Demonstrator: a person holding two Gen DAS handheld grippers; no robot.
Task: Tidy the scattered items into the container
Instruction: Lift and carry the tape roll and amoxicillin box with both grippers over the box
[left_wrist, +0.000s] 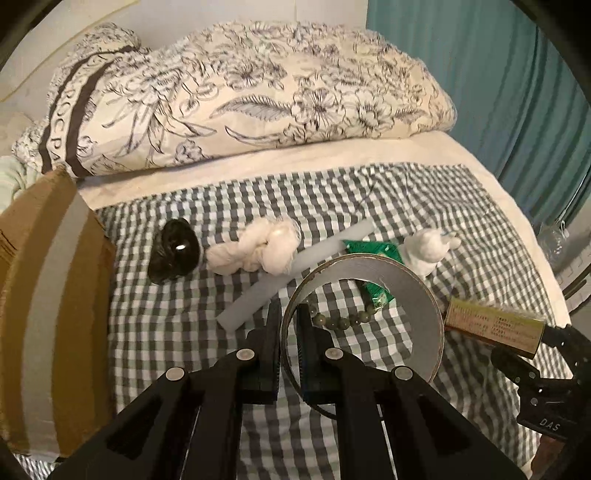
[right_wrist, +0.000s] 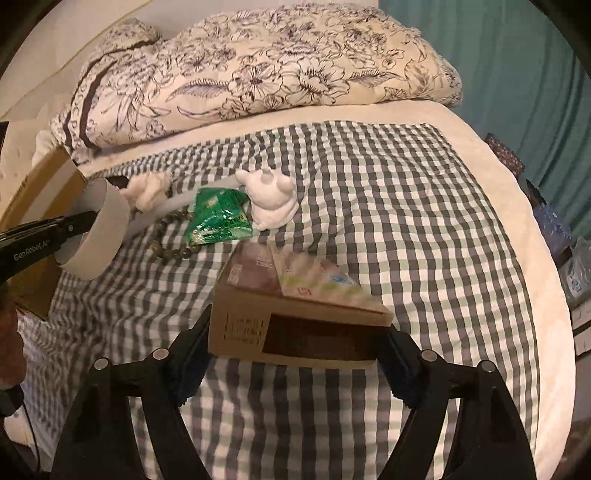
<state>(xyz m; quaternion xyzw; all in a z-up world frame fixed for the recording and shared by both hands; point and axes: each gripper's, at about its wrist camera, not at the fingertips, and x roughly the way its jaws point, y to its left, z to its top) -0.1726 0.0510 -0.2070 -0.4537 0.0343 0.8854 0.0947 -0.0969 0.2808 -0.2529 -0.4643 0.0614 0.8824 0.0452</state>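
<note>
behind tape roll (left_wrist: 364, 291): bead bracelet (left_wrist: 341, 318) half hidden | box (right_wrist: 295, 317) print blurred

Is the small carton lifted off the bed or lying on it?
Lifted: the small carton is clamped in the right gripper, checked cloth visible beneath.

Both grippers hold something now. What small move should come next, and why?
Probably carry the left gripper, shut on the grey tape roll's wall, leftward over the brown cardboard box and release. The box stands close at its left, and the roll is lifted off the checked cloth.
</note>
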